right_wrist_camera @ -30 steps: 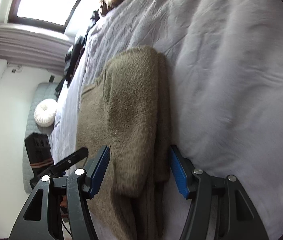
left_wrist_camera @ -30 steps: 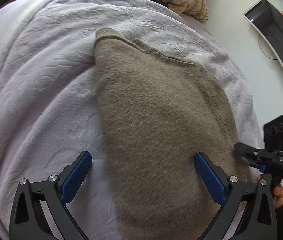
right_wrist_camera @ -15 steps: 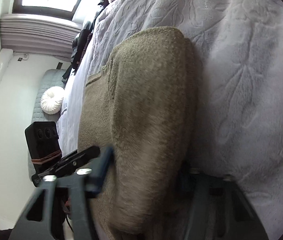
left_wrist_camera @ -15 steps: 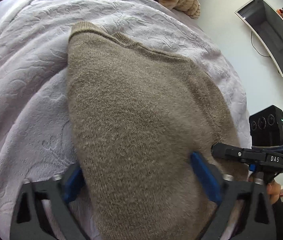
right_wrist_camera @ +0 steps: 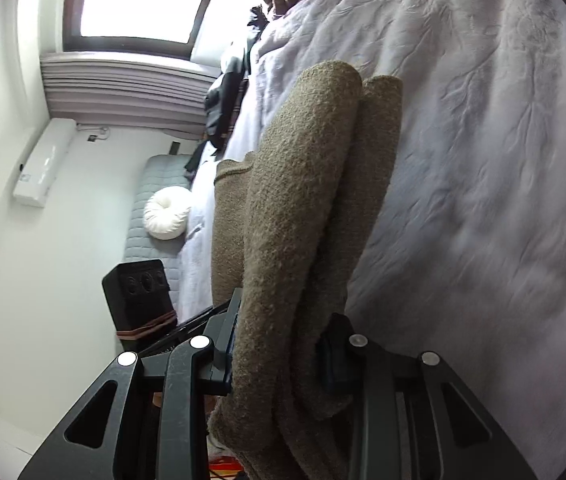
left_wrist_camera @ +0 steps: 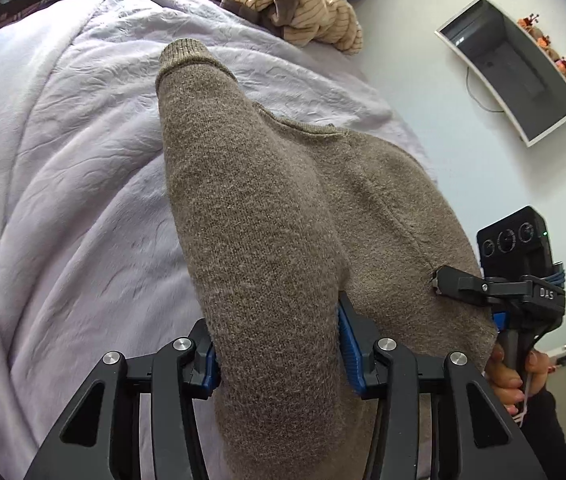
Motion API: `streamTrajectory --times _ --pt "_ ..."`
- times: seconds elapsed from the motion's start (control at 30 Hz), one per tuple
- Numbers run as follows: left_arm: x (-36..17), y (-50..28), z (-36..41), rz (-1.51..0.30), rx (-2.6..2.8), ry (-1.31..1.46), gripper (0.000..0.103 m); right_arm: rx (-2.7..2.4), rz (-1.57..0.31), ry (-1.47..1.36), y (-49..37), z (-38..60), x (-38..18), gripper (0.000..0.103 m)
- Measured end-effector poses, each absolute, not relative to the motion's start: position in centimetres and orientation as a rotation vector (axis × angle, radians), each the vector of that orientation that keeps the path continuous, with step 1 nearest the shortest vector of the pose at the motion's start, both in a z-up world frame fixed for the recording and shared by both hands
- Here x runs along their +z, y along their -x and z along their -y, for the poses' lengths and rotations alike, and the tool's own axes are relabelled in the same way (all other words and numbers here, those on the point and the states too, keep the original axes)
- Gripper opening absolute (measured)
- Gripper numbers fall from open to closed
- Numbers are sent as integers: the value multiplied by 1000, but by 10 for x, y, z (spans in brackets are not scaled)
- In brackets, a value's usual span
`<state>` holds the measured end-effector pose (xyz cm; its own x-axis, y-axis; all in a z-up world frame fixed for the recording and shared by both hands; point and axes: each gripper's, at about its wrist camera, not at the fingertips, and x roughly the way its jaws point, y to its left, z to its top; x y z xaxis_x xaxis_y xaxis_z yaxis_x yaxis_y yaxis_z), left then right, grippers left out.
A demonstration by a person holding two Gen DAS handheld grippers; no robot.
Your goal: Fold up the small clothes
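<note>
A fuzzy brown knit sweater point(left_wrist_camera: 267, 216) lies on a pale lilac bedspread point(left_wrist_camera: 63, 168). My left gripper point(left_wrist_camera: 277, 352) is shut on the near edge of the sweater, lifting a thick fold of it. My right gripper point(right_wrist_camera: 279, 356) is shut on the other near edge of the sweater point(right_wrist_camera: 303, 208), which bunches in layered folds between its jaws. The right gripper also shows at the right of the left wrist view point(left_wrist_camera: 499, 292), against the sweater's edge. The left gripper's camera body shows at the left of the right wrist view point(right_wrist_camera: 139, 292).
A heap of striped beige and dark clothes point(left_wrist_camera: 295, 12) lies at the far end of the bed. A wall shelf point(left_wrist_camera: 511, 68) hangs on the white wall at right. A grey sofa with a round white cushion point(right_wrist_camera: 167, 212) and a window point(right_wrist_camera: 139, 12) lie beyond the bed.
Both grippers moved in onto the sweater's near edge and shut on it. The gripped edge now rises off the bedspread in folds.
</note>
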<state>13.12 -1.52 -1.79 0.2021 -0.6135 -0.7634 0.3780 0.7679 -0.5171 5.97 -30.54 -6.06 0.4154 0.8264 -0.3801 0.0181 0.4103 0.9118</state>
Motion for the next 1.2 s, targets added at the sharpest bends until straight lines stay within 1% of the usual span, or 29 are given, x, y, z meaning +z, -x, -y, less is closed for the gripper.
streamTrajectory --times 0.13,0.37,0.5,0.7,0.73,0.77,0.93,1.07,1.1,1.17,1.2 --pt "-2 -98 -10 -1160 -697 215 49 653 -1038 -1038 -41 291 -51 34" --pt "2 -37 -57 -1173 -659 194 49 693 -1078 -1021 -26 262 -48 34" --pt "-9 -8 -83 -1184 -624 192 49 709 -1108 -995 -19 230 -59 34" --pt "-41 8 -101 -1231 -519 188 49 581 -1188 -913 -17 205 -84 34" --pt "-43 10 -103 -1228 -500 184 49 551 -1192 -888 -17 205 -83 36" --pt "-44 12 -108 -1217 -477 180 53 523 -1192 -862 -13 207 -82 36" --pt "-31 22 -135 -1108 -387 149 53 405 -1185 -768 5 222 -74 38" --pt "-25 27 -152 -1065 -302 134 53 306 -1160 -684 22 242 -66 37" --pt "-23 26 -158 -1059 -289 137 53 295 -1144 -679 26 245 -62 36" --pt "-22 30 -161 -1054 -278 151 53 294 -1116 -652 32 247 -53 25" --pt "-21 36 -163 -1053 -279 158 53 298 -1099 -622 35 244 -46 23"
